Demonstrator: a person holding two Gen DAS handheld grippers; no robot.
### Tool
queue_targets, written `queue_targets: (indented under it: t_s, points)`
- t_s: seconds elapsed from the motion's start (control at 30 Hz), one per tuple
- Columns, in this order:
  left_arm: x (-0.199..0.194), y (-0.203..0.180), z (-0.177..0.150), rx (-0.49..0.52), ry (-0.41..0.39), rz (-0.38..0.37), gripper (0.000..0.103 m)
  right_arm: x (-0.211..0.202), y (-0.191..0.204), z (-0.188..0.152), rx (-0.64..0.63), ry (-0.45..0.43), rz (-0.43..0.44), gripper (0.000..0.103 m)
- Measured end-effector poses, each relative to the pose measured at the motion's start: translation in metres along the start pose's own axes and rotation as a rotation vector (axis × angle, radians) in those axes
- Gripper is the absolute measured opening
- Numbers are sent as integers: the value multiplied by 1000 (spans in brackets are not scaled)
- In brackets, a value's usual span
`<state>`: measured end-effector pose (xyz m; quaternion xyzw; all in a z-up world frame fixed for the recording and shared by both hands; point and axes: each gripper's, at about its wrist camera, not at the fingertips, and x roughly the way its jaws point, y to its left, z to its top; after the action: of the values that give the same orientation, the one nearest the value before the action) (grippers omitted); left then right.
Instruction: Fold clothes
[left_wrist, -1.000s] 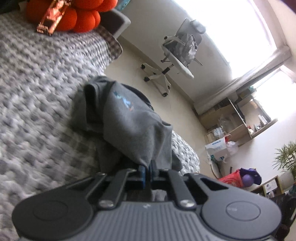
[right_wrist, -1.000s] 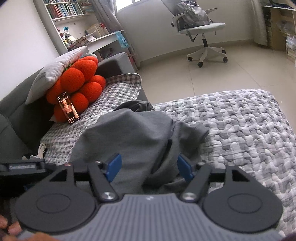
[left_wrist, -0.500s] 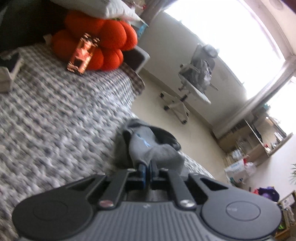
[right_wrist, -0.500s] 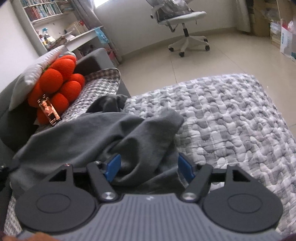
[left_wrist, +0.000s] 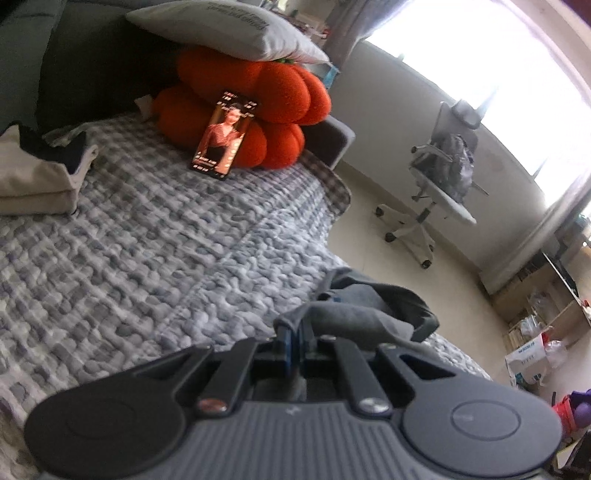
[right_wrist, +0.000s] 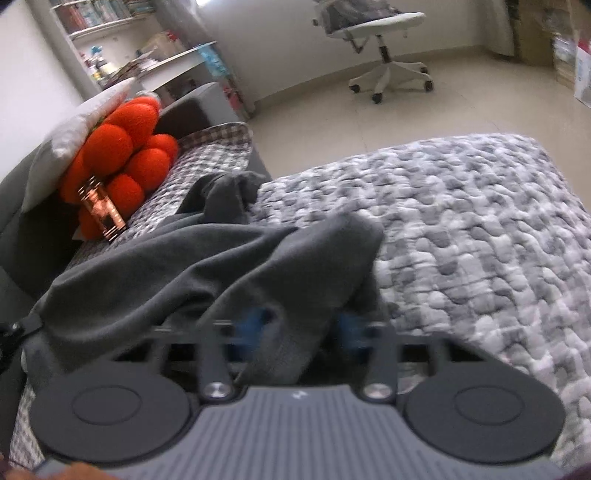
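Our left gripper (left_wrist: 294, 334) pinches the rumpled grey garment (right_wrist: 207, 266); our right gripper (right_wrist: 301, 325), just closing, straddles its 12 o'clock fold.

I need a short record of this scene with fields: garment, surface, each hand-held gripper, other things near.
garment: grey garment, crumpled, stretched between both tools
surface: grey quilted cover
left hand-held gripper: shut on a corner of the garment
right hand-held gripper: jaws have just been closing, a fold of the garment between them
nearby: orange cushion, phone leaning on it, folded beige cloth
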<state>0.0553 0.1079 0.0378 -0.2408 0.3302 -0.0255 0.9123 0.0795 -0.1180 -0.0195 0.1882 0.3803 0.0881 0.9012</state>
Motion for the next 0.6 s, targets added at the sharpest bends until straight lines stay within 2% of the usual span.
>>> queue_targets:
  t_s: [0.03, 0.13, 0.27, 0.37, 0.4, 0.47, 0.53, 0.57, 0.6]
  points:
    - [0, 2, 1, -3, 3, 0, 4, 0, 1, 0, -1, 6, 8, 14]
    - [0, 3, 3, 20, 9, -1, 4, -17, 12, 1, -42, -11, 55, 5]
    - [-3, 5, 8, 46, 7, -2, 4, -51, 27, -1, -99, -48, 156, 2]
    - [-7, 6, 10, 54, 9, -5, 4, -73, 33, -2, -96, -38, 265, 2]
    - [-9, 6, 10, 64, 9, -3, 4, -78, 35, -3, -103, -39, 276, 2]
    - [-12, 4, 10, 96, 12, 13, 4, -83, 36, -4, -116, -39, 274, 2]
    - [-15, 2, 9, 126, 17, 34, 4, -82, 35, -6, -129, -36, 249, 8]
    - [-14, 2, 8, 136, 23, 44, 4, -82, 34, -7, -136, -34, 236, 15]
    - [-12, 3, 7, 139, 30, 54, 4, -77, 30, -7, -134, -26, 204, 15]
